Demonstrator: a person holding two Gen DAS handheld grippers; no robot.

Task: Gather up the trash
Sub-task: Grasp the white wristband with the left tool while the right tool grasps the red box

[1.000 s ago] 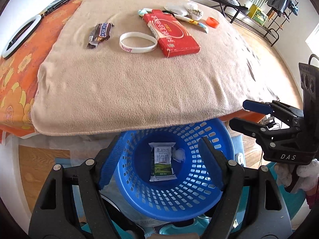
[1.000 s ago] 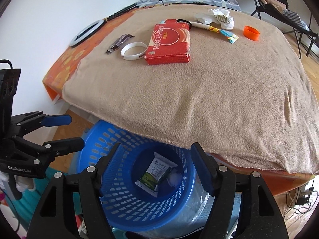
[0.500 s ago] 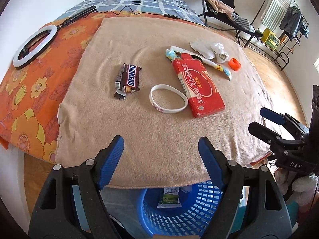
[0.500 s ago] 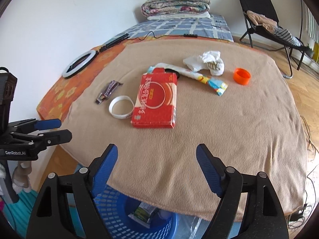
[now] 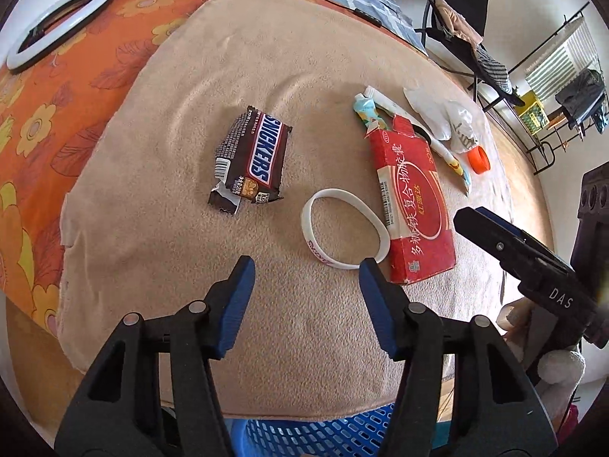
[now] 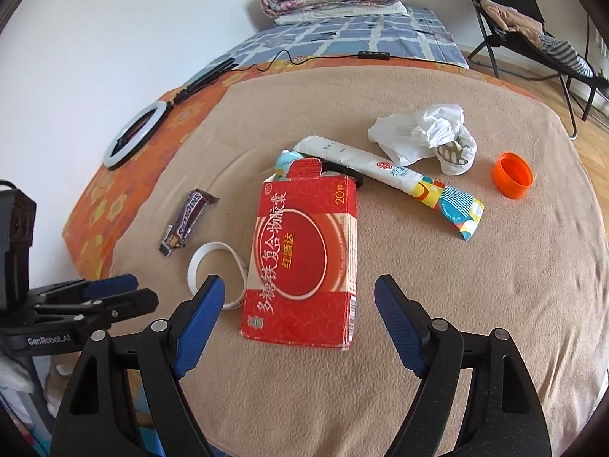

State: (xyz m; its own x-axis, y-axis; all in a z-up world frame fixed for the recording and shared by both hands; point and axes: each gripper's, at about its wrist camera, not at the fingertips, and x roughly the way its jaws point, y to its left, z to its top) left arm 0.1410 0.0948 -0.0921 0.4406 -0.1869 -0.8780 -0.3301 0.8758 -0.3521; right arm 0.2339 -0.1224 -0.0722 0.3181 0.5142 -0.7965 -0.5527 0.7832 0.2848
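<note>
Reach step: both tongs empty over the bed. Left tongs [image 5: 304, 266] closing, nothing between, near Snickers wrapper [image 5: 251, 160]. Right tongs [image 6: 298, 291] apart above red box [image 6: 304, 255]. Next: descend, clamp, carry to blue basket [image 5: 323, 434].

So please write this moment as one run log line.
phase: reaching for trash | left gripper: closing, empty | right gripper: open, empty, above red box | basket: below blanket edge

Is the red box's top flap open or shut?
Open. On the red box lying flat on the tan blanket, the top flap sticks up at its far end, leaving a dark gap.
</note>
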